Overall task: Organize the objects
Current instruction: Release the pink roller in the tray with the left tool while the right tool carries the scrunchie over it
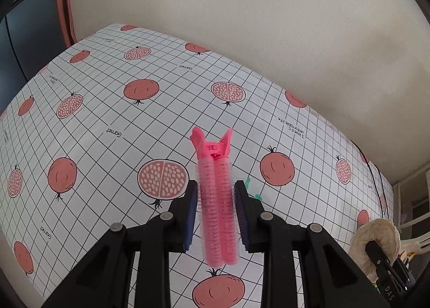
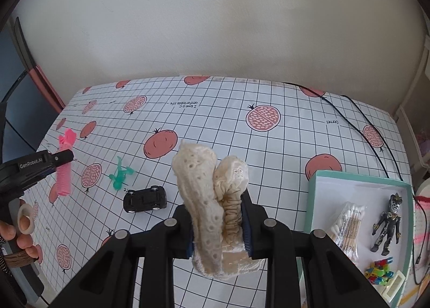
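Left gripper (image 1: 215, 208) grips pink curler (image 1: 216, 200) (right gripper (image 2: 219, 224) clamps scrunchie (image 2: 212, 200)).

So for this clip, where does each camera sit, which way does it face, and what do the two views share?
Left wrist: on the left gripper, facing down at the pomegranate-print tablecloth; its gripper holds a pink hair-roller clip.
Right wrist: on the right gripper, facing the table and teal-rimmed box; its gripper holds a cream lace scrunchie, and the person's hand shows.
Shared: tablecloth, clip, scrunchie, each other's gripper.
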Demonstrator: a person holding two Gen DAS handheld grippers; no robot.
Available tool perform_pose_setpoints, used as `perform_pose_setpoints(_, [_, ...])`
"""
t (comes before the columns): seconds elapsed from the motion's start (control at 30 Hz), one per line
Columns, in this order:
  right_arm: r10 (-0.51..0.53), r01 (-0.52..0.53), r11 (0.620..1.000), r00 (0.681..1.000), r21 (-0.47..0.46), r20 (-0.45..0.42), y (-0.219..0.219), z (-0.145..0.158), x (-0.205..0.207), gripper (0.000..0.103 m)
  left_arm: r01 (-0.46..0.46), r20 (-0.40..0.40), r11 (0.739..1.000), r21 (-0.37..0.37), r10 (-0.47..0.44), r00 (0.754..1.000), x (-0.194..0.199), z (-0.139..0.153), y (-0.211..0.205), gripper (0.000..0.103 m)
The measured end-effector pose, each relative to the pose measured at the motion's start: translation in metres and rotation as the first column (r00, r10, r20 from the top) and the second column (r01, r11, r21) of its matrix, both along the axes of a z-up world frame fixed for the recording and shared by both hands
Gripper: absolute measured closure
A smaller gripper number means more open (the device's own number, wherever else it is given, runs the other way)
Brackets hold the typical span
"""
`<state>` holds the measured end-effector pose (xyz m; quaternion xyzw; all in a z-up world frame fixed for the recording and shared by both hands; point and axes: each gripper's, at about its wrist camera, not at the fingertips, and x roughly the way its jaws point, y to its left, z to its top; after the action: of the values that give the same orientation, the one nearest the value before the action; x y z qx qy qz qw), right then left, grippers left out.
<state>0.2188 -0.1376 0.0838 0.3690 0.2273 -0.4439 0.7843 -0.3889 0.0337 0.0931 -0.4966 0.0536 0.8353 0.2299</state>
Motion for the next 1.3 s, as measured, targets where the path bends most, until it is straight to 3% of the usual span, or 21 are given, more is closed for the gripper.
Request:
perform_pose_setpoints(0.3, [-0.023, 0.023, 1.000, 1.000, 0.002, -0.004, -0.002, -0.003, -0.014, 0.075, 0.023, -0.023, 0.999, 0.032, -0.022, 0.999, 0.010, 0.016, 0.007, 0.075])
perform_pose_setpoints(0.7, [-0.134, 0.134, 0.991, 0.991, 0.018, 0.009, -0.007, -0.011, -0.079, 0.075, 0.145, -0.031, 0.988, 0.060, -0.143, 0.989, 0.060, 0.022, 0.063, 0.075])
perform_pose_setpoints(0.93, [-0.207, 0.207, 0.978, 0.978, 0.035, 0.017, -0.008, -0.021, -0.125, 0.075, 0.255, -0.027, 0.965, 0.070, -0.253, 0.967, 0.107, 0.020, 0.109, 0.075])
perform_pose_setpoints(1.3, [-0.304, 0.302, 0.951, 0.953, 0.061, 0.019, -0.008, -0.042, -0.187, 0.075, 0.411, -0.010, 0.910, 0.058, -0.411, 0.911, 0.180, 0.006, 0.172, 0.075])
